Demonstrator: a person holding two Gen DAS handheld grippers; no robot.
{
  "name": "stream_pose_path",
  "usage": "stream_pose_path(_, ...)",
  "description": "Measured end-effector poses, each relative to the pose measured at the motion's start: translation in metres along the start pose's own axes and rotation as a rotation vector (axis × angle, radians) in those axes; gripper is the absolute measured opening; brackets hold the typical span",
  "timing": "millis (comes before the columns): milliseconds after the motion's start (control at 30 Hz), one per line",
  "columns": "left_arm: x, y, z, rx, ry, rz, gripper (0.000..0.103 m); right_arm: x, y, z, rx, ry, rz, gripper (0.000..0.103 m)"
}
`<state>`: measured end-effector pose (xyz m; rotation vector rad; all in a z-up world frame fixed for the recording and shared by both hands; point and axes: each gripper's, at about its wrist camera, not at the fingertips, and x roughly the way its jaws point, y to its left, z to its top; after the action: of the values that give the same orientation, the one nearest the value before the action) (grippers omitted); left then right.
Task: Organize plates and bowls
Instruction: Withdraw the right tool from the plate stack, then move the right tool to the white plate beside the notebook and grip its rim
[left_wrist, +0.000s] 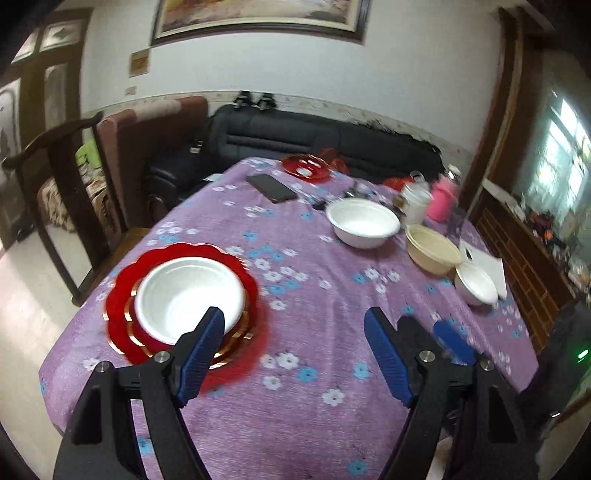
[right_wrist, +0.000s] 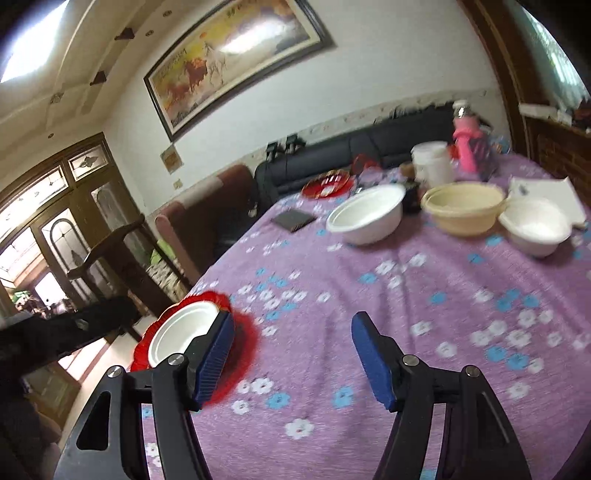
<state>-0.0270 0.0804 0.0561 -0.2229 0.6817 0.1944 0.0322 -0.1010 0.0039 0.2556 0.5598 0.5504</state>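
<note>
A white bowl (left_wrist: 188, 291) sits on a stack of red scalloped plates (left_wrist: 120, 295) near the table's left edge; the right wrist view shows the same bowl (right_wrist: 177, 328) and plates (right_wrist: 243, 343). Across the purple floral cloth stand a large white bowl (left_wrist: 364, 221) (right_wrist: 364, 218), a beige bowl (left_wrist: 434, 251) (right_wrist: 463, 210) and a smaller white bowl (left_wrist: 474, 284) (right_wrist: 535, 225). Another red plate (left_wrist: 306, 166) (right_wrist: 327, 182) lies at the far end. My left gripper (left_wrist: 293, 317) hangs open over bare cloth, right of the stacked bowl. My right gripper (right_wrist: 291, 321) is open too, holding nothing.
A dark phone (left_wrist: 271, 187), a white jar (left_wrist: 417, 199), a pink bottle (left_wrist: 443, 199) and white paper (left_wrist: 487, 266) crowd the far right of the table. A wooden chair (left_wrist: 62, 177) stands by the left edge, a black sofa (left_wrist: 295, 136) behind.
</note>
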Motion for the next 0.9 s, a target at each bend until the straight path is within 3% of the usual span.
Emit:
stream_pose_path(133,0.002,-0.029,0.002,0.053,0.008,-0.006,0.077,-0.019,-0.021,0.037,-0.045,-0.062,-0.022,0.074)
stream_pose_path(200,0.0,-0.043,0.007,0.06,-0.006,0.002,0.077,-0.027,-0.032,0.056,-0.082,-0.121,-0.057,0.087)
stream_pose_path(300,0.004,-0.065,0.016,0.074,-0.021,0.032,0.077,-0.027,-0.049,0.066,-0.125,-0.168,-0.114,0.089)
stream_pose_path(467,0.032,-0.118,0.025,0.088,0.021,0.027,0.075,-0.005,-0.09,0.061,-0.008,-0.111,-0.151,0.089)
stream_pose_path(533,0.037,-0.137,0.029,0.087,0.029,-0.027,0.075,0.011,-0.112,0.058,0.05,-0.065,-0.192,0.089)
stream_pose_path(633,0.029,-0.156,0.036,0.098,-0.005,-0.072,0.075,0.025,-0.142,0.057,0.164,0.0,-0.165,0.089)
stream_pose_path(800,0.004,-0.153,0.055,0.093,-0.115,-0.072,0.075,0.034,-0.148,0.054,0.145,0.015,-0.23,0.088)
stream_pose_path(900,-0.006,-0.132,0.061,0.08,-0.135,-0.07,0.075,0.035,-0.147,0.052,0.126,-0.006,-0.302,0.088)
